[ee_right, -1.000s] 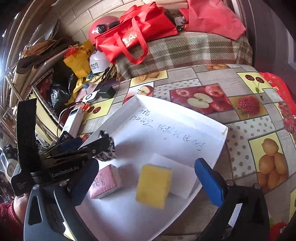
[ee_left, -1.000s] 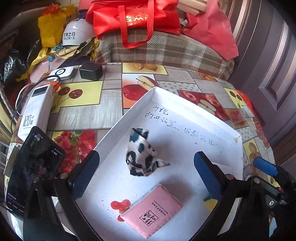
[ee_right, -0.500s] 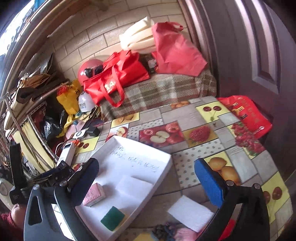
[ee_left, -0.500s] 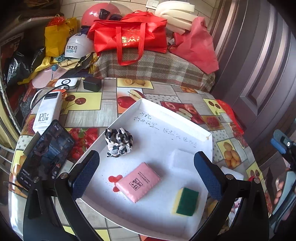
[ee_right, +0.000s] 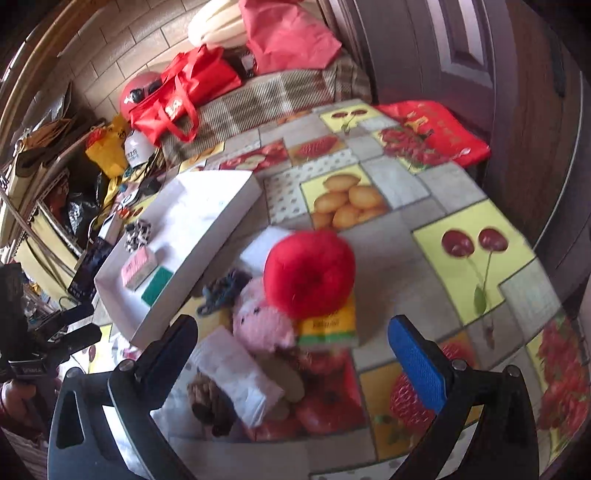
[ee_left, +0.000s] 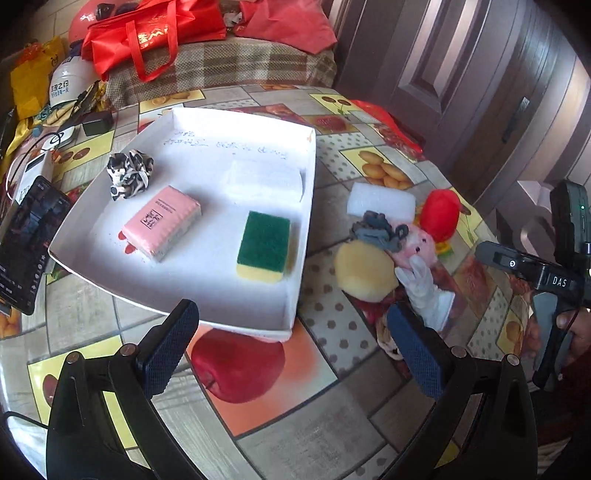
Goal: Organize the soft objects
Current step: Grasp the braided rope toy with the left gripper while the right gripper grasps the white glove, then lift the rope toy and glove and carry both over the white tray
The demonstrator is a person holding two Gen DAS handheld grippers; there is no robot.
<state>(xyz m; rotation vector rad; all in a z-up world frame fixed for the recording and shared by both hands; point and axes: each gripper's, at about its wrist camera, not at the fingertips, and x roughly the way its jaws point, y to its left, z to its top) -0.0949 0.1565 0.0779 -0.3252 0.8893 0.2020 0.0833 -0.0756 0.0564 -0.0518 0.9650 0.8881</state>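
Note:
A white tray (ee_left: 295,295) on the fruit-print table holds a black-and-white cloth (ee_left: 129,173), a pink tissue pack (ee_left: 162,221), a white foam block (ee_left: 264,179) and a green-yellow sponge (ee_left: 264,245). To its right lies a pile of soft things: a red plush ball (ee_right: 308,273), a pink plush pig (ee_right: 262,321), a grey cloth (ee_left: 376,229), a yellow round pad (ee_left: 365,271), a white glove (ee_left: 424,288) and a white foam piece (ee_left: 380,199). My left gripper (ee_left: 295,347) is open and empty, before the tray's near edge. My right gripper (ee_right: 295,350) is open and empty, over the pile.
A phone (ee_left: 26,243) and a power bank (ee_left: 33,173) lie left of the tray. Red bags (ee_left: 155,33), helmets and a plaid cushion (ee_left: 221,66) crowd the table's far side. A dark door (ee_left: 461,74) stands at right. A yellow-green pack (ee_right: 328,325) lies under the red ball.
Both grippers have pulled back from the tray and swung right. The yellow-green sponge now lies in the tray, green side up. The right gripper now faces the pile of soft things.

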